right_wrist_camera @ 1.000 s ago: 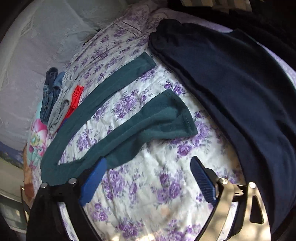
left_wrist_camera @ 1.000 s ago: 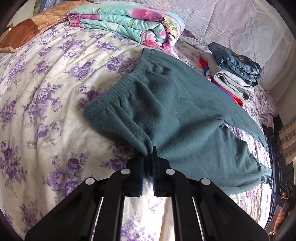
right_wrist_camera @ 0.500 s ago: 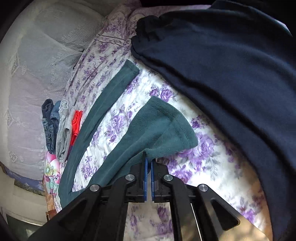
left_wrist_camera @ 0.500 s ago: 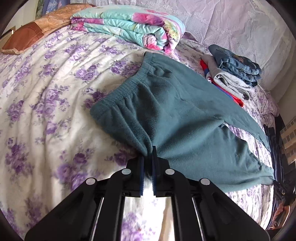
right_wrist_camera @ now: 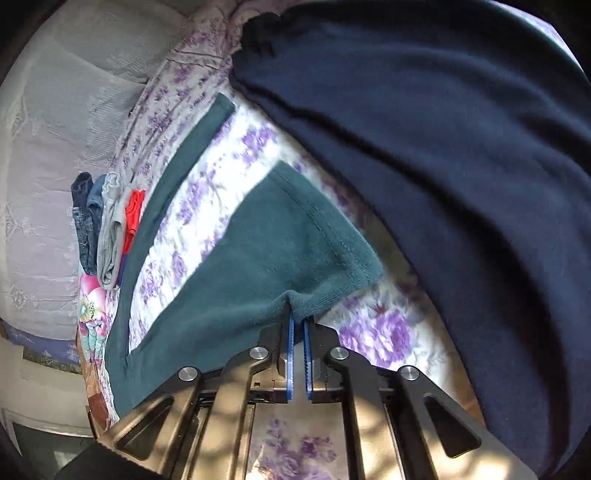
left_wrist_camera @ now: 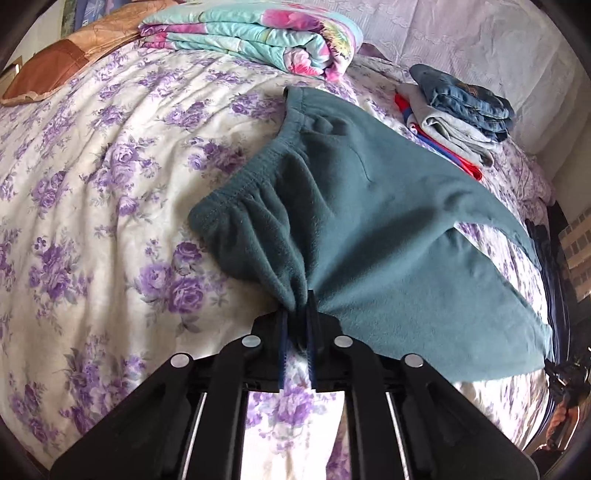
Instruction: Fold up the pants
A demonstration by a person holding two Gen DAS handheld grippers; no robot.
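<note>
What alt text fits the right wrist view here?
The right claw pinches the hem of a teal pants leg on a floral bedspread. A dark navy garment lies right; folded clothes sit left.

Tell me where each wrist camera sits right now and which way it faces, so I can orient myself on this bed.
Left wrist: sits behind the left hand-held gripper, angled down across the floral bedsheet at the teal pants, its fingers pinching the waist end; only the gripper shows.
Right wrist: sits behind the right hand-held gripper, angled down at a cuff of the pants, pinching its edge, dark navy garment alongside; only the gripper shows.
Shared: the pants, bedsheet, folded clothes stack and folded floral blanket.
</note>
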